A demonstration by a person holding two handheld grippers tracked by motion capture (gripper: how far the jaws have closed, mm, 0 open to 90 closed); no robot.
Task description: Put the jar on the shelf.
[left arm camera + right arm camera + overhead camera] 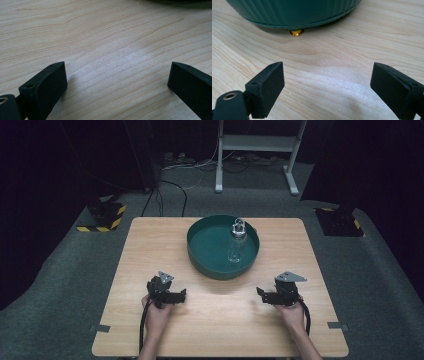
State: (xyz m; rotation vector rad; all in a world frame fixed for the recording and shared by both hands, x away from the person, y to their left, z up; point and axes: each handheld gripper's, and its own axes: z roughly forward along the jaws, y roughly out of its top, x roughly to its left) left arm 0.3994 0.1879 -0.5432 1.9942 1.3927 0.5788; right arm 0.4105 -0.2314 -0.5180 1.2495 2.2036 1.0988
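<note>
Both my left gripper [181, 296] and right gripper [261, 293] rest spread and empty at lower frame; the glass jar [237, 242] stands upright in the green basin [200, 255] at centre. I'd approach it level, jaws wide.

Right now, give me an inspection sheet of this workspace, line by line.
Surface: light wooden table, bare apart from the items below.
Job's things: round green tub at the centre back of the table; clear glass jar with a metal clasp top standing upright inside it.
Clutter: small brass-coloured piece at the tub's base.
Grippers: left gripper and right gripper both open, empty, low over the table's near half.
Cables: one trails from each gripper; more lie on the floor behind.
Surroundings: grey carpet, white stand frame, hazard-striped floor blocks.
</note>
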